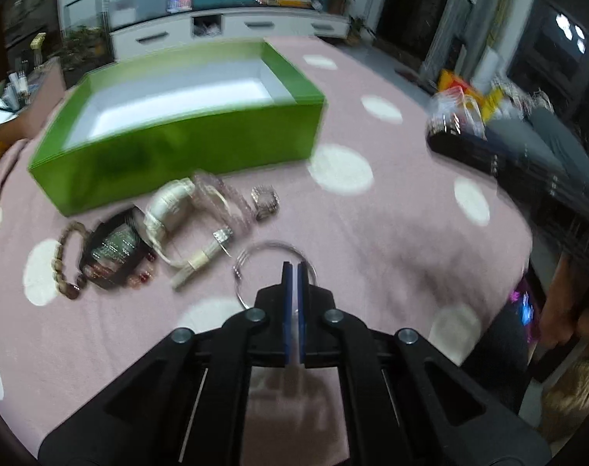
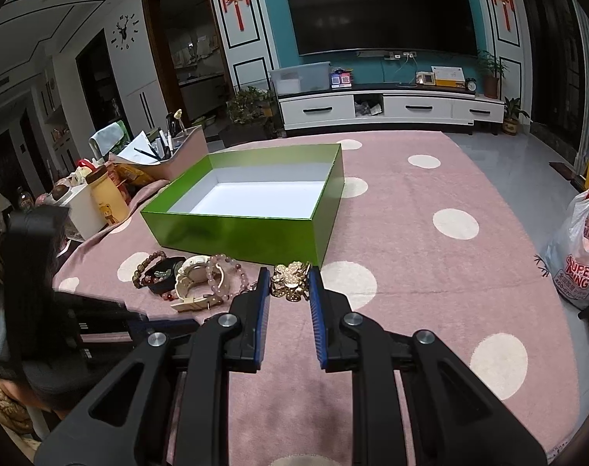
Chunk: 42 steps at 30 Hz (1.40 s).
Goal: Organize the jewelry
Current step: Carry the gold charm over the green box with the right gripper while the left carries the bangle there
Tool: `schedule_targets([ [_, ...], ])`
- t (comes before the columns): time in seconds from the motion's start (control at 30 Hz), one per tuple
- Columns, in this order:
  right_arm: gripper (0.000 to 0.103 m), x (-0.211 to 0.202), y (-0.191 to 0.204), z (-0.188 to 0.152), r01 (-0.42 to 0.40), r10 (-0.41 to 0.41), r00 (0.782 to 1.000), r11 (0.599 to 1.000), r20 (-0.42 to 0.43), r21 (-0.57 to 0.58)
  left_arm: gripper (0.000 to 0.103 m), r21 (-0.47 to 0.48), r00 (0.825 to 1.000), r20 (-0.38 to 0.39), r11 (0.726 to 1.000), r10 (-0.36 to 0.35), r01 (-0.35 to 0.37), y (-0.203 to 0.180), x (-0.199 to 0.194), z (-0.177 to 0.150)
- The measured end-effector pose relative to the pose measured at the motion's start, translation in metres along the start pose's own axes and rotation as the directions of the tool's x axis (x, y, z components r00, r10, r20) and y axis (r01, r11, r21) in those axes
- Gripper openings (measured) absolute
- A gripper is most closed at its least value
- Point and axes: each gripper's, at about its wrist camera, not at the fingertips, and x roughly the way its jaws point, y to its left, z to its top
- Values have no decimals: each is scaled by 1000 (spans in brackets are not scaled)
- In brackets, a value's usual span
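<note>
— Gold metal is what shows between the right gripper [image 2: 286, 285]'s fingers [image 2: 260, 303]: a gold bracelet [image 2: 290, 280] with clustered, flower-like links is held there, the fingers parted only by its width and closed against its two sides.

— And the left gripper [image 1: 293, 272]?

— Its fingers [image 1: 303, 291] are pressed together, with almost no gap seen. A thin silver bangle [image 1: 255, 256] lies around and just behind the tips; its far side of the ring seems to be pinched between them, though the blur leaves that uncertain.

— Where is the rest of the jewelry found?

— In a heap [image 2: 186, 279] on the surface, just in front of the green box [image 2: 232, 235]. A brown bead bracelet [image 2: 149, 264], a black tray with red beads [image 2: 162, 275], a cream watch [image 2: 191, 283] and a pink bead bracelet [image 2: 224, 268] can be told apart in the right wrist view. In the left wrist view the same heap is smeared by blur.

— And the box?

— It is open, white inside, and nothing is seen in it. It is set on a pink cloth with white dots [image 2: 455, 223] that covers the surface.

— Beyond that?

— A white TV cabinet [image 2: 391, 108] and a dark television [image 2: 380, 11] are seen against the far wall, and a white plastic bag [image 2: 577, 260] at the right edge.
</note>
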Motion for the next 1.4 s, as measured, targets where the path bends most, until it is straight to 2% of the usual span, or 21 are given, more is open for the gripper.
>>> schedule_targets([
  [0.07, 20, -1, -2, -1, 2, -2, 1000, 1000, -1, 5, 14, 36, 999, -43, 999, -5, 7, -6, 11, -6],
  [0.27, 20, 0, -5, -3, 6, -6, 1000, 1000, -6, 15, 19, 102, 996, -86, 995, 19, -10, -16, 32, -9],
  [0.3, 20, 0, -5, -3, 8, -8, 1000, 1000, -6, 16, 18, 115, 996, -87, 993, 23, -13, -17, 32, -9],
  [0.33, 20, 0, -5, -2, 10, -10, 1000, 1000, -5, 17, 9, 121, 996, -84, 992, 38, -28, -17, 32, -9],
  [0.37, 20, 0, -5, -2, 10, -10, 1000, 1000, -5, 19, 6, 113, 996, -85, 993, 33, -24, -15, 32, -9],
  [0.47, 20, 2, -4, -3, 11, -11, 1000, 1000, -7, 19, 2, 68, 996, -87, 998, 6, -1, -8, 30, -9],
  [0.63, 20, 2, -2, 2, 9, -9, 1000, 1000, -4, 2, 2, -19, 997, 2, 997, -72, 72, 6, 0, 13],
  [0.8, 20, 3, 5, 16, 2, -2, 1000, 1000, 23, -28, 2, -70, 987, 139, 993, -84, 94, 26, -44, 47],
  [0.87, 20, 5, 9, 23, -2, 3, 999, 999, 33, -43, 2, -85, 981, 181, 993, -68, 85, 35, -57, 59],
  [0.97, 20, 11, 14, 36, -6, 9, 999, 998, 50, -61, 2, -113, 971, 237, 993, -8, 36, 55, -75, 79],
  [1.1, 20, 23, 20, 55, -16, 22, 998, 996, 65, -86, 2, -144, 963, 265, 990, 54, -16, 76, -87, 95],
  [1.3, 20, 57, 26, 80, -38, 43, 998, 995, 50, -93, 2, -178, 959, 257, 981, 116, -71, 109, -79, 123],
  [1.4, 20, 76, 26, 90, -43, 46, 999, 995, 29, -92, 2, -187, 963, 240, 979, 125, -81, 119, -67, 135],
])
